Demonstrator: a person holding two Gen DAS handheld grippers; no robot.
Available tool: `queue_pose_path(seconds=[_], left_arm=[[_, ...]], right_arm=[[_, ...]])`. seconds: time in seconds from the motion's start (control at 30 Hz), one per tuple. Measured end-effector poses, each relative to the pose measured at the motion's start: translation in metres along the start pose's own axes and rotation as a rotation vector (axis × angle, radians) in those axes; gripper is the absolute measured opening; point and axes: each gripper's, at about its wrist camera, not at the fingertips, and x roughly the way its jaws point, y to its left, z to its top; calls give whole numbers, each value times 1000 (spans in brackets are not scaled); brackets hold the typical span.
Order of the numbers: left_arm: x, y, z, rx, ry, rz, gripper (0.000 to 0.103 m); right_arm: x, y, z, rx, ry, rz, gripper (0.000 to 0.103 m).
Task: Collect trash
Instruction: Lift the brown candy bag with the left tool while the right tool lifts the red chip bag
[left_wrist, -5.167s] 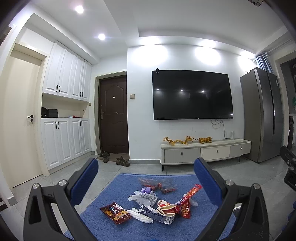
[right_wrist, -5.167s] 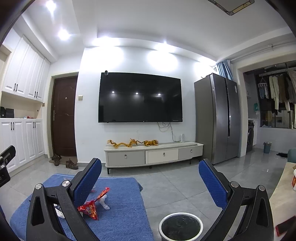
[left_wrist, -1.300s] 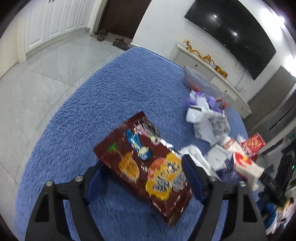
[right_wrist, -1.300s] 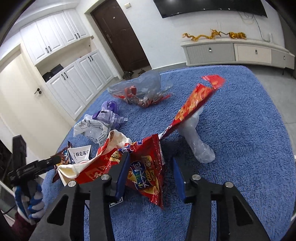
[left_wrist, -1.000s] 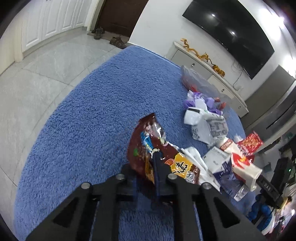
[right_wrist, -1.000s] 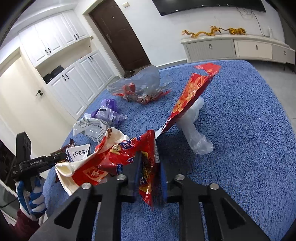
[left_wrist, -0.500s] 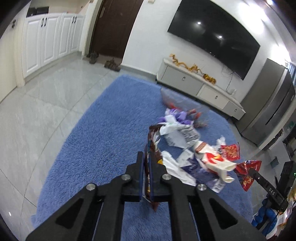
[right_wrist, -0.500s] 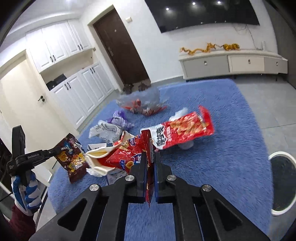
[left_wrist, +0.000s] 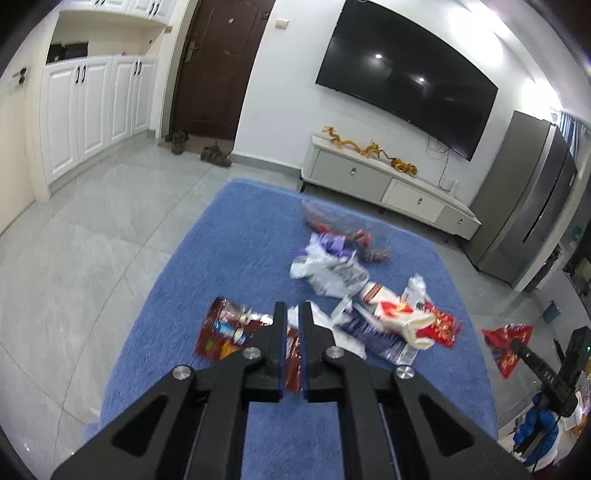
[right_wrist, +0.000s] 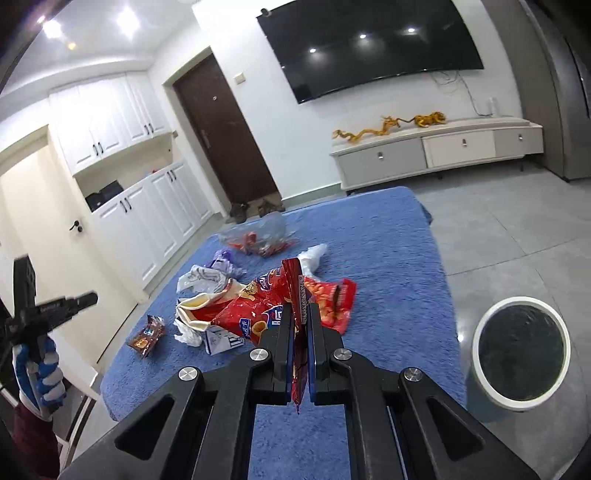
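Both clenched: left gripper (left_wrist: 292, 334) pinching brown foil snack wrapper (left_wrist: 221, 332), right gripper (right_wrist: 302, 332) pinching red crisp bag (right_wrist: 258, 310), white round bin (right_wrist: 521, 354) right of it, likely destination

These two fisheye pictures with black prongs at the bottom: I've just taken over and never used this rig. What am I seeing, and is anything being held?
There is no robot arm. A person carries a hand-held gripper in each hand, and a camera on each one looks forward along its two fingers.

In the left wrist view, the left hand-held gripper is shut on a dark brown snack wrapper. In the right wrist view, the right hand-held gripper is shut on a red chip bag. That view also shows the person's gloved left hand at the left edge.

On the blue rug lie more wrappers: a clear plastic bag, crumpled white and purple wrappers and a white carton. A white round bin with a dark liner stands on the tiled floor to the right.
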Motion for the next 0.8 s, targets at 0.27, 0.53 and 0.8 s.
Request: queue_pose_path(seconds=[0.27, 0.53, 0.8], left_arm=[[34, 43, -49, -172, 129, -70, 61], [80, 75, -44, -313, 178, -87, 59], [127, 78, -37, -370, 226, -106, 3]], right_arm=[[0, 3, -6, -22, 17, -29, 6], [-3, 3, -7, -46, 40, -95, 6], [-10, -8, -6, -40, 47, -166, 6]])
